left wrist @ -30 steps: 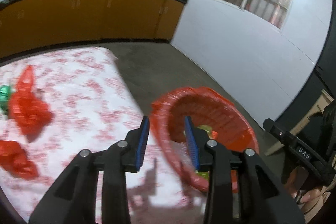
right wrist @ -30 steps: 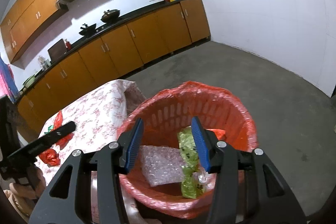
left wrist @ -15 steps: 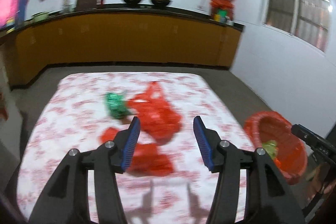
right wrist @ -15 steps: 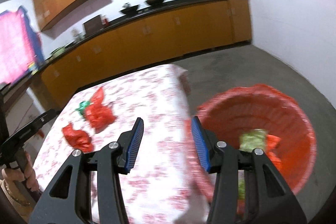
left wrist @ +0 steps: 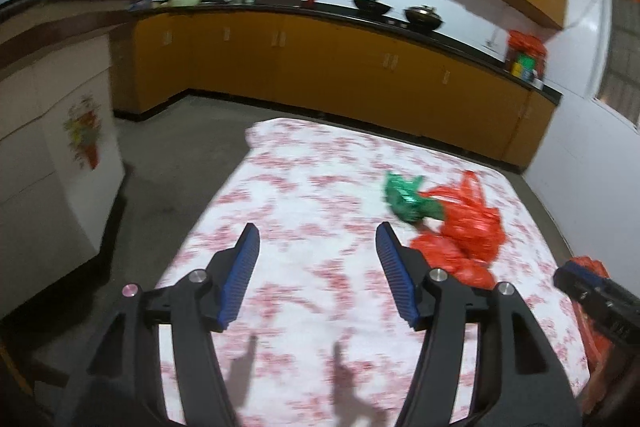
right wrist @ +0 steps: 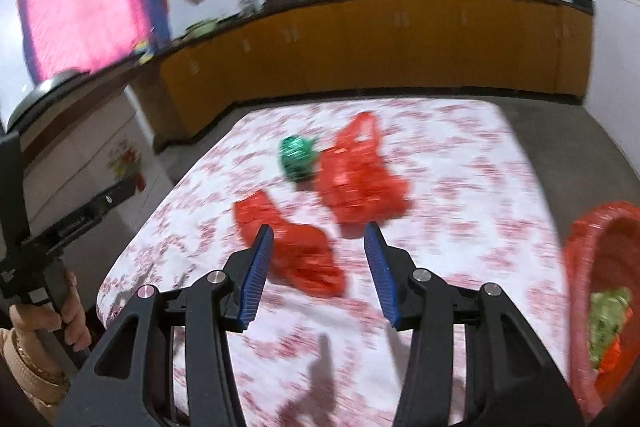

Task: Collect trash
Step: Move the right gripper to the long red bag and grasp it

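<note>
Over a table (right wrist: 460,155) draped in a red-and-white floral cloth, two hand-held grippers are hovering with nothing between their blue pads, each with its fingers spread wide. The right gripper (right wrist: 318,269) is pointing at the nearest piece of trash, a crumpled red plastic bag (right wrist: 294,251) lying just beyond its fingertips; a larger red carrier bag (right wrist: 360,175) is sitting behind it, and a scrunched green wrapper (right wrist: 298,157) is resting beside that bag, though motion blur is making it hard to say whether the two are touching. The left gripper (left wrist: 316,267) is hanging over bare cloth, with the same red bags and green wrapper off to its right. The red lined basket (right wrist: 580,267) is standing at the table's right edge, already holding what looks like green and red scraps. By the look of it, the work is in the reach stage of another pickup, with three pieces waiting on the cloth. The next move is likely calling for the right gripper to drop onto the near red bag, straddling a raised fold so the thin film is bunching between the pads, not sliding flat, before swinging right to the basket.
</note>
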Demonstrator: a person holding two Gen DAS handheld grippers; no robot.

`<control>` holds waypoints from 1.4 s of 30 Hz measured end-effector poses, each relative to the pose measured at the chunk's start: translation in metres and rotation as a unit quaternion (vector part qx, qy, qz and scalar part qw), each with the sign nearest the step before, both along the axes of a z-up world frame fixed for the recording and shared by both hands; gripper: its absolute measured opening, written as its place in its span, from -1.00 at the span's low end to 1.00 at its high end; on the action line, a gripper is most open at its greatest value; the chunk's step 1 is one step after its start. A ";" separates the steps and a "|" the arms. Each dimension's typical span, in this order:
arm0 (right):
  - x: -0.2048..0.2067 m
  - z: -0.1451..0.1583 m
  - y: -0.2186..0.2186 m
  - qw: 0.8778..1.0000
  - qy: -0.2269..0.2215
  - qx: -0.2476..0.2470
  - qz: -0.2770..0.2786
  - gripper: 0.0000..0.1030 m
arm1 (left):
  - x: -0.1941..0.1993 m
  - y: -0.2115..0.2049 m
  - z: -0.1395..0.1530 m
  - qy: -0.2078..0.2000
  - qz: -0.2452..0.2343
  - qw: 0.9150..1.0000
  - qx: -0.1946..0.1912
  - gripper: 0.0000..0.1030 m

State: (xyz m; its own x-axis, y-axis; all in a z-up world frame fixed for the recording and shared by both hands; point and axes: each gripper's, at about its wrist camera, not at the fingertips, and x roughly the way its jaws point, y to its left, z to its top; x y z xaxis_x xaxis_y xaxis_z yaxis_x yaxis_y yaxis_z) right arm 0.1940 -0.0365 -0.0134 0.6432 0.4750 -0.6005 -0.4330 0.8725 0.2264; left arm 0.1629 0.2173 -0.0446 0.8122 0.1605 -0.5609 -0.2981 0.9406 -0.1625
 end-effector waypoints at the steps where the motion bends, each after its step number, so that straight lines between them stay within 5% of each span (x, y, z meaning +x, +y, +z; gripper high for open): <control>1: 0.003 -0.004 0.011 1.000 0.002 -0.006 0.007 -0.06 | -0.003 0.008 -0.001 0.001 0.008 1.000 0.001 0.17; 7: 0.013 -0.020 0.044 0.999 0.016 -0.019 0.022 -0.05 | -0.016 0.039 -0.004 0.002 0.031 1.000 -0.001 0.18; 16: 0.022 -0.031 0.065 0.999 0.018 -0.040 0.032 0.28 | -0.009 0.057 -0.013 0.012 0.032 0.999 -0.001 0.20; 27: 0.030 -0.046 0.087 0.993 -0.008 -0.113 0.038 0.14 | 0.013 0.049 -0.023 0.028 0.009 1.000 -0.002 0.20; 42: 0.037 -0.050 0.085 0.992 -0.006 -0.110 0.056 0.05 | 0.029 0.030 -0.027 0.041 -0.012 0.999 -0.009 0.20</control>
State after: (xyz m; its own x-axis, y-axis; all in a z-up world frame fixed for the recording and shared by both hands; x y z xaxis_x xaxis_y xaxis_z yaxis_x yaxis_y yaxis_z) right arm 0.2305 0.0489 -0.0637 0.6021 0.4015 -0.6902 -0.5314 0.8466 0.0289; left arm 0.1922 0.2473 -0.0716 0.7669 0.1303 -0.6284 -0.2883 0.9447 -0.1560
